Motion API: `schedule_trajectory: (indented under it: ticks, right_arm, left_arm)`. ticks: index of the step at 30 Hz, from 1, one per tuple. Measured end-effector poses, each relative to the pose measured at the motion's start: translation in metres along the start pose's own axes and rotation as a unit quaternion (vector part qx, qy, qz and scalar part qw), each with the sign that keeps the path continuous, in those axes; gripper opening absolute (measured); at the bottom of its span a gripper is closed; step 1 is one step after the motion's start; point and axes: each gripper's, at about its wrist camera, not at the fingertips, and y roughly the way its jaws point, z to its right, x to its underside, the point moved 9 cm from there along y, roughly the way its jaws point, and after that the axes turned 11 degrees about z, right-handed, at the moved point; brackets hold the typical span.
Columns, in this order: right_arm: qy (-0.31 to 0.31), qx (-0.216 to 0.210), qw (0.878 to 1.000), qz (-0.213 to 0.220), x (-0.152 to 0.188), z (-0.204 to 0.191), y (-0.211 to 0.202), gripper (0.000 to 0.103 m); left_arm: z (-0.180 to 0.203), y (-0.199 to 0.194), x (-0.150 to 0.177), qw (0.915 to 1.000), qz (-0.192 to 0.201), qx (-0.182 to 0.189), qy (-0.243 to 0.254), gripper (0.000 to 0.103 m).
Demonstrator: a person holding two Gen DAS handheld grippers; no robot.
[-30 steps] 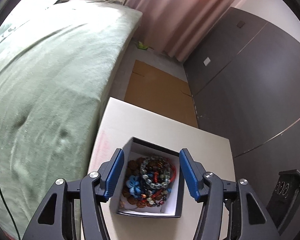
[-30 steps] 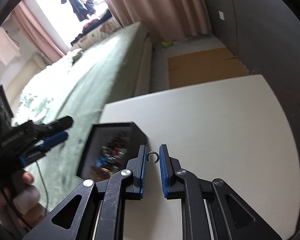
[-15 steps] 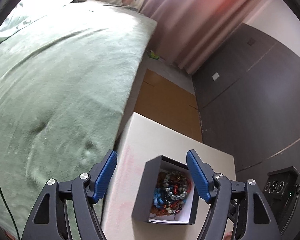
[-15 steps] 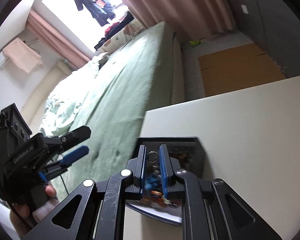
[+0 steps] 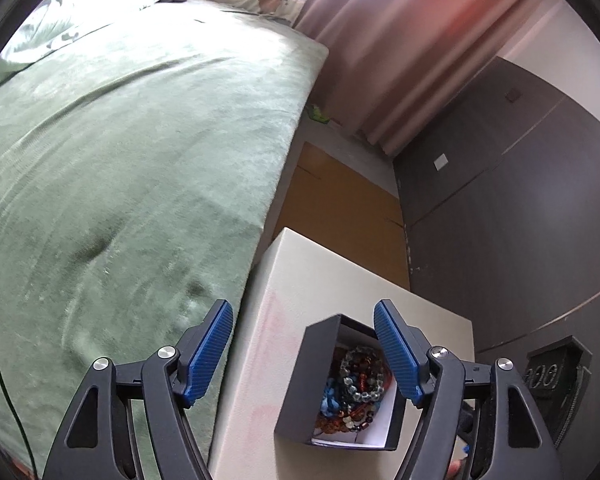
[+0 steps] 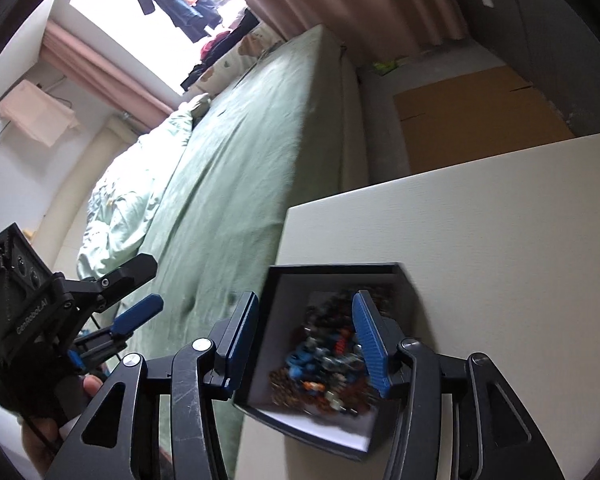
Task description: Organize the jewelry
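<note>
A black open box (image 5: 300,396) with white lining stands near the left edge of a white table (image 5: 320,280). It holds a heap of bead bracelets (image 5: 352,392) in red, blue, brown and clear. In the right wrist view the same box (image 6: 276,296) and beads (image 6: 324,360) lie right below my right gripper (image 6: 306,334), which is open and empty. My left gripper (image 5: 304,352) is open and empty, held above the table's left edge beside the box; it also shows at the left of the right wrist view (image 6: 132,300).
A bed with a green cover (image 5: 120,160) runs along the table's left side. Brown cardboard (image 5: 340,200) lies on the floor beyond the table. A dark wardrobe (image 5: 520,200) stands at the right, pink curtains (image 5: 400,40) at the back.
My right gripper carried a small metal ring over the box and has opened; the ring no longer shows between the fingers. My left gripper has drawn back and left, away from the box.
</note>
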Motion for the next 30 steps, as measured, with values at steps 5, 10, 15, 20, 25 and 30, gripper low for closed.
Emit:
schedule_trajectory:
  ticks: [5, 10, 15, 20, 25, 30]
  right_arm:
    - [0.003, 0.019, 1.000, 0.018, -0.007, 0.015, -0.031, 0.059]
    - [-0.001, 0.048, 0.998, 0.041, -0.014, 0.031, -0.066, 0.062]
    - [-0.013, 0.087, 0.995, 0.052, -0.017, 0.046, -0.094, 0.082]
    - [-0.024, 0.127, 0.990, 0.061, -0.019, 0.063, -0.126, 0.094]
    - [-0.022, 0.142, 0.986, 0.079, -0.019, 0.074, -0.158, 0.103]
    - [-0.021, 0.150, 0.985, 0.087, -0.013, 0.080, -0.183, 0.103]
  left_arm:
    - [0.017, -0.007, 0.009, 0.9995, 0.008, 0.003, 0.031, 0.083]
    - [0.040, -0.018, 0.021, 0.9968, 0.019, 0.008, 0.078, 0.085]
    - [0.061, -0.030, 0.038, 0.9928, 0.030, 0.007, 0.115, 0.095]
    - [0.085, -0.048, 0.051, 0.9867, 0.052, 0.013, 0.153, 0.102]
    - [0.101, -0.071, 0.054, 0.9830, 0.086, 0.019, 0.161, 0.103]
    - [0.111, -0.091, 0.059, 0.9796, 0.108, 0.014, 0.169, 0.103]
